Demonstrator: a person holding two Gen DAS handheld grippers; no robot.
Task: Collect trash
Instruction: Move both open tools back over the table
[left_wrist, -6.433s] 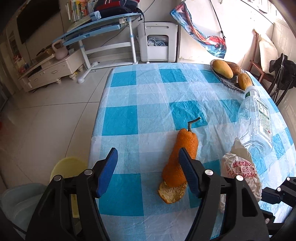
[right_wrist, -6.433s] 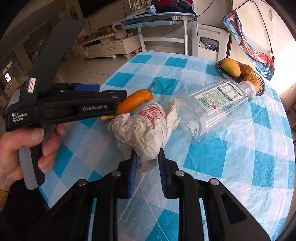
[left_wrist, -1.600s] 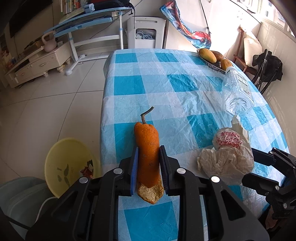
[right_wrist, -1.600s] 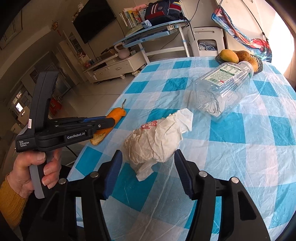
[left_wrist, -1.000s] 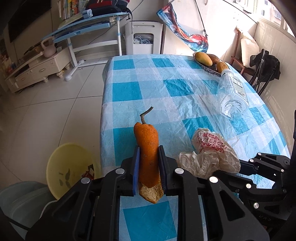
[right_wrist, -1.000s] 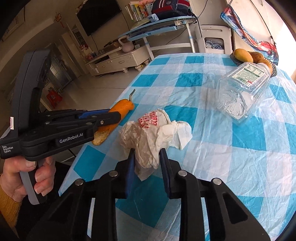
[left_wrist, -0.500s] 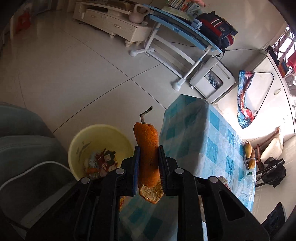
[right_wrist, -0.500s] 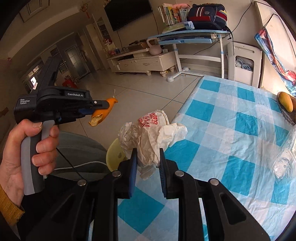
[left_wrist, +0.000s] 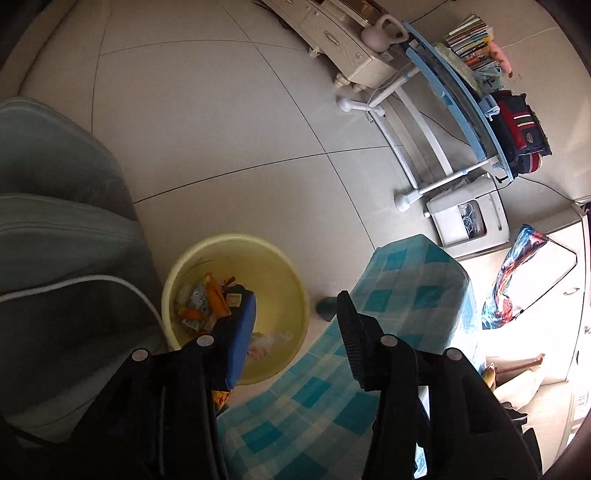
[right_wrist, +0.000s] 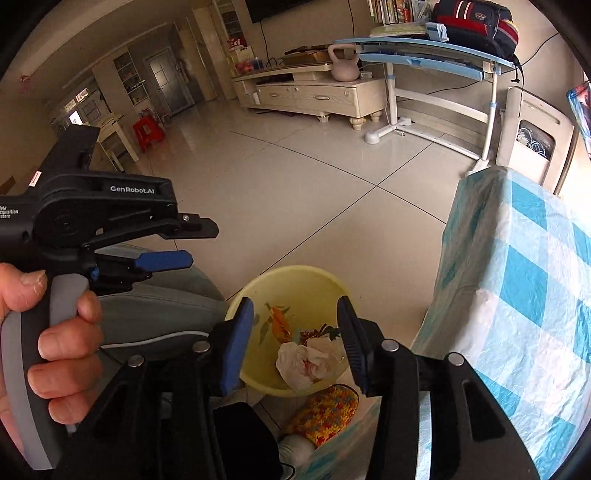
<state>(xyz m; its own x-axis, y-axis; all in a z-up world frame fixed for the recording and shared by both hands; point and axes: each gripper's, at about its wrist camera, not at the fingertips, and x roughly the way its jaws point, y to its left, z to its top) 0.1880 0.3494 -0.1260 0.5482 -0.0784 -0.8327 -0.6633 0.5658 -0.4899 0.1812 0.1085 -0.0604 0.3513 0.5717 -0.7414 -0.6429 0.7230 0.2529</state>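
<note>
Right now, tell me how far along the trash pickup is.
Done: the crumpled wrapper and an orange scrap lie in the yellow bin on the floor beside the table. In hand: nothing; the left tool and right tool are both open above the bin. Left: the tabletop is mostly out of view, so I cannot tell what trash is left there.

Black plastic left gripper (right_wrist: 192, 243) marked "GenRobot.AI", blue finger pads (right_wrist: 162, 259), grey handle in bare-skinned left hand (right_wrist: 55, 332); right gripper (right_wrist: 295, 339) black, silver screws, blue ribbed pads (right_wrist: 236, 343).
</note>
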